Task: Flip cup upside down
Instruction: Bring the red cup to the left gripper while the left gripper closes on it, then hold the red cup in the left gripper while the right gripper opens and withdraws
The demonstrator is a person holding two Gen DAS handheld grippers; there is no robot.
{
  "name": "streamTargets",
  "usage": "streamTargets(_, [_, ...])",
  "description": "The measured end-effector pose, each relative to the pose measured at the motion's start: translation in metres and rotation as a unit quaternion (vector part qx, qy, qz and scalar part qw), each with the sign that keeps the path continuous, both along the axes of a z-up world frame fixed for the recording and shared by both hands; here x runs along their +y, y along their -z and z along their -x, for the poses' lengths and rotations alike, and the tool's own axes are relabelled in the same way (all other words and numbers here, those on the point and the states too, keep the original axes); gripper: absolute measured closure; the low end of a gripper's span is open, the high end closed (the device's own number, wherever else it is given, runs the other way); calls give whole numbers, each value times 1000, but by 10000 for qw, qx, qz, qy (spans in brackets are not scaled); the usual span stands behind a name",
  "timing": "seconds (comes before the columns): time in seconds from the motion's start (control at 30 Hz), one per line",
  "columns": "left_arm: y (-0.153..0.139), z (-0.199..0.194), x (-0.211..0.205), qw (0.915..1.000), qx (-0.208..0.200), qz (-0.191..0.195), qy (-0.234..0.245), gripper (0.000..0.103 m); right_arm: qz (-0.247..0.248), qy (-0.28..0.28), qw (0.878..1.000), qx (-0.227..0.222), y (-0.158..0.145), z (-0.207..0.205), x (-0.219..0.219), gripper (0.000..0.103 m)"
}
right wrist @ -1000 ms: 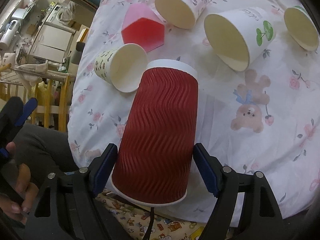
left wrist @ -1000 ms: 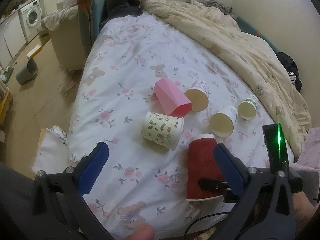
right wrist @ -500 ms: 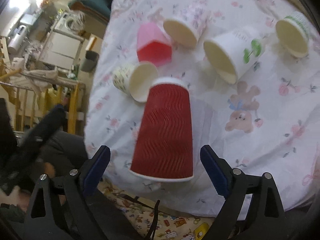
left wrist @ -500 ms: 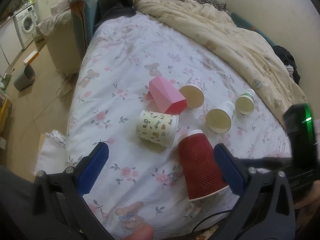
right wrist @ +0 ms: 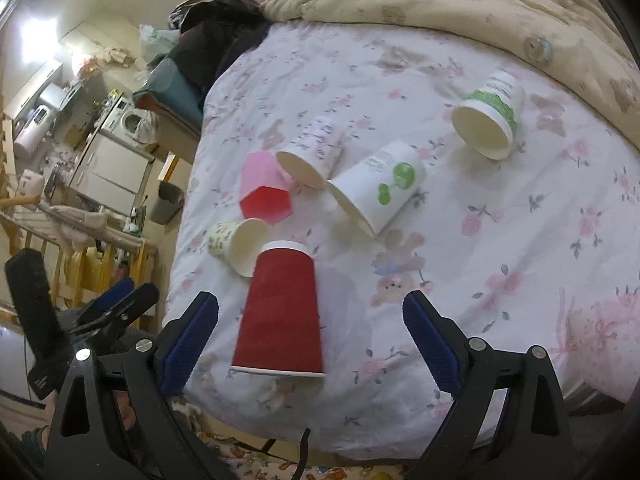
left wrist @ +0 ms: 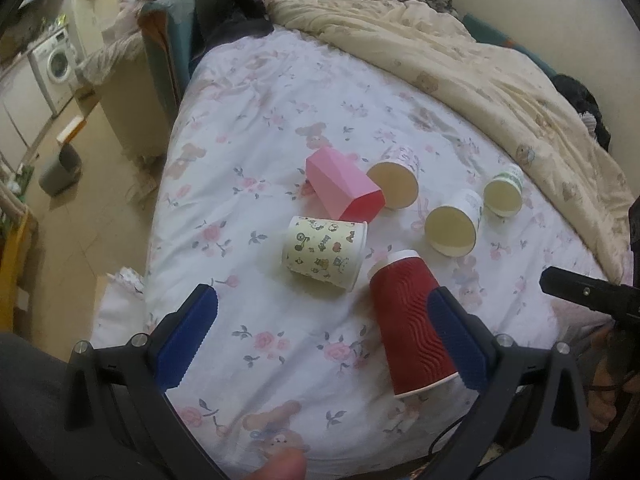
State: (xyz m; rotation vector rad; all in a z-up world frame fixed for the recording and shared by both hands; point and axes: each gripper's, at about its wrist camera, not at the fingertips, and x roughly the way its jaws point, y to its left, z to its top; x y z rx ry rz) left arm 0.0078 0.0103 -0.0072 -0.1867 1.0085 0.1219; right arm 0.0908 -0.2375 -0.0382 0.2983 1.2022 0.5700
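Note:
A red ribbed cup (left wrist: 410,320) (right wrist: 282,312) stands upside down on the bed sheet near the front edge, its wide rim down. My right gripper (right wrist: 310,340) is open and pulled back from it, holding nothing. My left gripper (left wrist: 320,336) is open and empty, hovering over the sheet to the left of the red cup. The cartoon-print cup (left wrist: 324,254) (right wrist: 236,242), the pink hexagonal cup (left wrist: 344,188) (right wrist: 264,194) and three white paper cups (left wrist: 454,224) (right wrist: 380,188) lie on their sides behind it.
A beige quilt (left wrist: 460,60) is heaped along the far and right side of the bed. The bed's left edge drops to the floor, with a grey bin (left wrist: 60,168) and a washing machine (left wrist: 56,66) beyond. A cable hangs at the front edge.
My right gripper opened, let go of the red cup and drew back and up. The red cup stays standing rim down. The left gripper rose slightly.

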Motion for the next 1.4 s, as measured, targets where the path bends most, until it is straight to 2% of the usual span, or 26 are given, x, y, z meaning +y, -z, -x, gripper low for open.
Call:
streamTargets(0.07, [2,-1,1,10000,72,-29,-18,0,156,94,9998,-58,0,0,-2,7])
streamTargets(0.13, [4,-4,1,9998,204,-33,-23,0,366,195,9986,-334,-7,2,-2,7])
streamTargets(0.23, [6,-14,-4,9989,446,-67,96,0,332,326,9978,-482,-10,1,-6,7])
streamTargets(0.37, [7,-29,-13,9973,696,-57,212,0,-8,544,9984,-183,-3,-5,-20,6])
streamTargets(0.47, [14,-46,-16,9943,1038,171,179,0,-174,729,9972,-4,1,-11,-30,6])
streamTargets(0.53, [22,-58,-21,9897,1349,453,149,0,-265,817,9962,121,4,-14,-34,6])
streamTargets(0.67, [43,-78,-38,9749,1979,1016,135,0,-347,866,9954,195,5,-15,-37,6])
streamTargets(0.83, [72,-89,-58,9634,2455,1077,6,1,-363,988,9943,138,1,-16,-45,6])
streamTargets(0.93, [90,-91,-65,9572,2659,1141,-87,15,-421,1076,9931,218,3,-17,-50,6])
streamTargets(1.0, [101,-92,-67,9524,2799,1195,-169,15,-429,1089,9928,252,5,-18,-52,6])
streamTargets(1.1, [116,-93,-70,9474,2939,1246,-250,16,-393,1061,9932,259,5,-19,-50,6])
streamTargets(1.17, [123,-94,-72,9442,3018,1286,-293,28,-378,1033,9936,258,5,-19,-48,6])
streamTargets(1.23, [129,-93,-73,9409,3075,1382,-320,32,-368,1019,9938,257,6,-19,-48,6])
streamTargets(1.4, [115,-90,-73,9494,2800,1396,-251,34,-315,984,9943,264,7,-20,-45,6])
